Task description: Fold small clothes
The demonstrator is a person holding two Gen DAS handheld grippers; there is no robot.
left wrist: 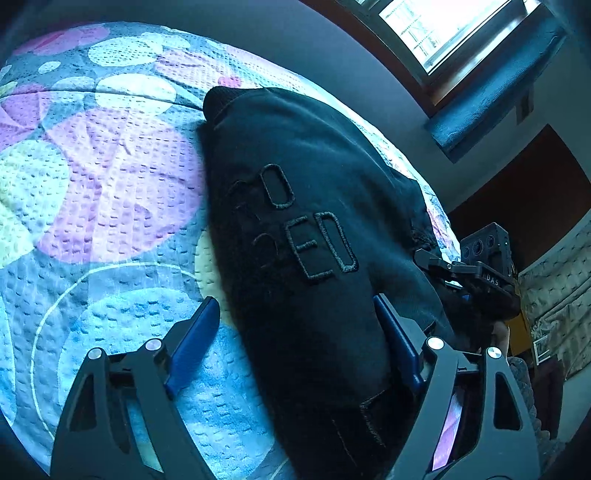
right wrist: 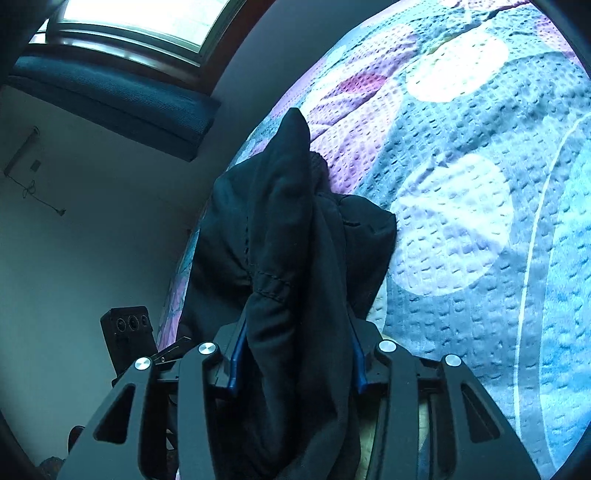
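Note:
A black garment (left wrist: 303,221) with raised stitched letters lies bunched on a quilted bedspread (left wrist: 110,155) printed with circles. My left gripper (left wrist: 295,332) stands open and wide over its near end. The left blue pad (left wrist: 195,332) hangs above bare quilt, while the right pad (left wrist: 395,332) rests against the cloth. In the right wrist view the same garment (right wrist: 291,229) rises in a thick fold. My right gripper (right wrist: 297,363) is shut on that fold, and the cloth fills the gap between both blue pads. The right gripper (left wrist: 476,277) also shows at the garment's right edge.
The bedspread (right wrist: 480,184) runs on to the right of the garment. The bed's edge falls away beside a pale wall (right wrist: 92,229). A bright window (right wrist: 147,18) with a dark blue blind (right wrist: 110,96) is above. The left gripper's camera block (right wrist: 129,325) sits close by.

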